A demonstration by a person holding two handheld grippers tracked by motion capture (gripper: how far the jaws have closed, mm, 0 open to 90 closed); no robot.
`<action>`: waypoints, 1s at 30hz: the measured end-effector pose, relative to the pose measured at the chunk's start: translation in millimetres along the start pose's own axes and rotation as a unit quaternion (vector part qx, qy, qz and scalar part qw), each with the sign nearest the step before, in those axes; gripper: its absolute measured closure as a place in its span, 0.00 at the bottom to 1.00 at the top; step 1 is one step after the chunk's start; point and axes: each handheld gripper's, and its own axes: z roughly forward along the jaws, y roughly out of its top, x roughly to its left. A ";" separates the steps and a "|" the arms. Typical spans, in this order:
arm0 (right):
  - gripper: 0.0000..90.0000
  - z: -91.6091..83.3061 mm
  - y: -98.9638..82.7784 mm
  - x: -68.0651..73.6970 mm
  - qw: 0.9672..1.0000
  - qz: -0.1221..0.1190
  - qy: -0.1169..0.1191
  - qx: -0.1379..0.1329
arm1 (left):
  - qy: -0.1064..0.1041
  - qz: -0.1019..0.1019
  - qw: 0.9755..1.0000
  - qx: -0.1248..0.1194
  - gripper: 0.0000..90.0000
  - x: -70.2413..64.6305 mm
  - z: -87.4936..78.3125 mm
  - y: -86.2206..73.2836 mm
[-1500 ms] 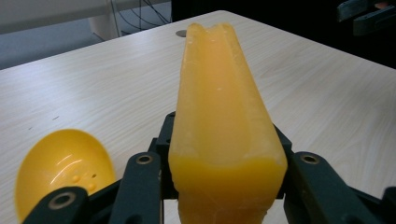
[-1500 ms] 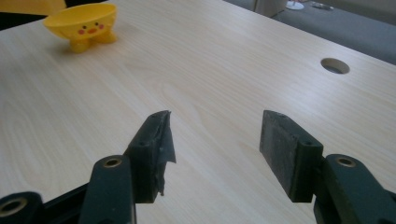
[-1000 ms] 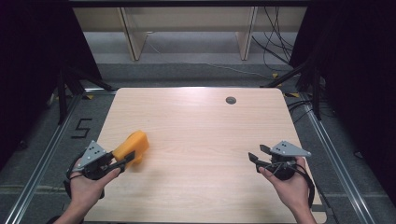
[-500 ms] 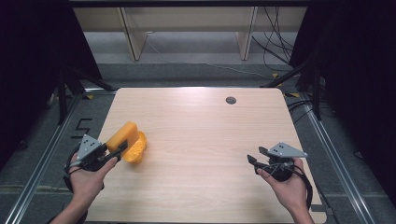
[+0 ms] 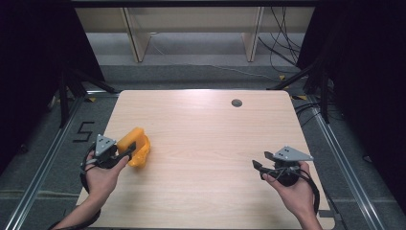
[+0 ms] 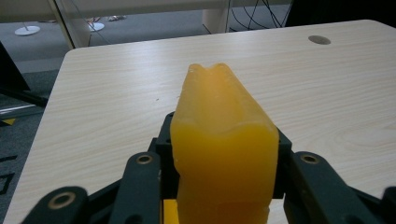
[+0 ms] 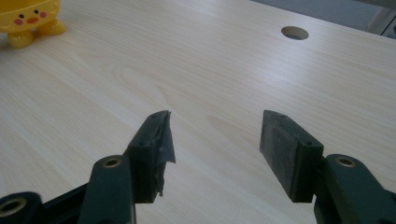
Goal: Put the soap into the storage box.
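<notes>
Since the earlier frame we had swung our left gripper [image 5: 128, 152], clenching the yellow toy [image 5: 135, 146], toward the table [image 5: 206, 143]'s left edge, while our right gripper [image 5: 262, 162] gaped empty near its right edge.

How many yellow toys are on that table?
1: a yellow duck-like toy near the table's left edge, gripped by the left gripper. I see no others.
</notes>
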 end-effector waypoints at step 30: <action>0.48 1.5 -0.4 3.7 1.000 -0.007 0.015 0.016 | 0.013 0.018 0.999 0.042 0.67 1.6 25.4 -13.7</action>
